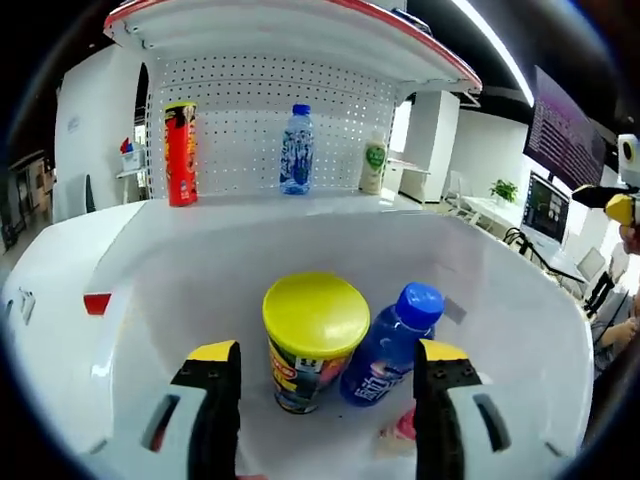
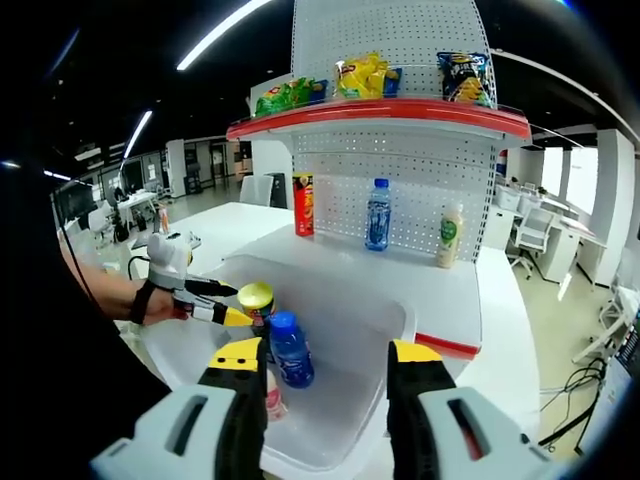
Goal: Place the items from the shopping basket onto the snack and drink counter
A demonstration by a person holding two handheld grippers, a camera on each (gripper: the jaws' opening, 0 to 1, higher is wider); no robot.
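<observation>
In the left gripper view, the left gripper is seen w/ jaws spread wide apart and nothing held, poised over the white shopping basket. Between the jaws, inside the basket, a yellow-lidded can stands upright, w/ a blue bottle leaning just beside it, touching or nearly so. A small pink item is glimpsed low in the basket by the right-hand jaw; it is too cut off to identify. Beyond the basket, on the white counter against a pegboard, a red tube can, a water bottle and a green-labelled bottle are lined up, well apart. In the right gripper view, the right gripper is likewise open and empty, held above the near edge of the basket. The yellow-lidded can and blue bottle sit in the basket, w/ the left gripper reaching in from the left, its yellow tips just beside the can, held by a hand. On the counter the same three containers are stood; chip bags are stacked on the red-edged upper shelf.
</observation>
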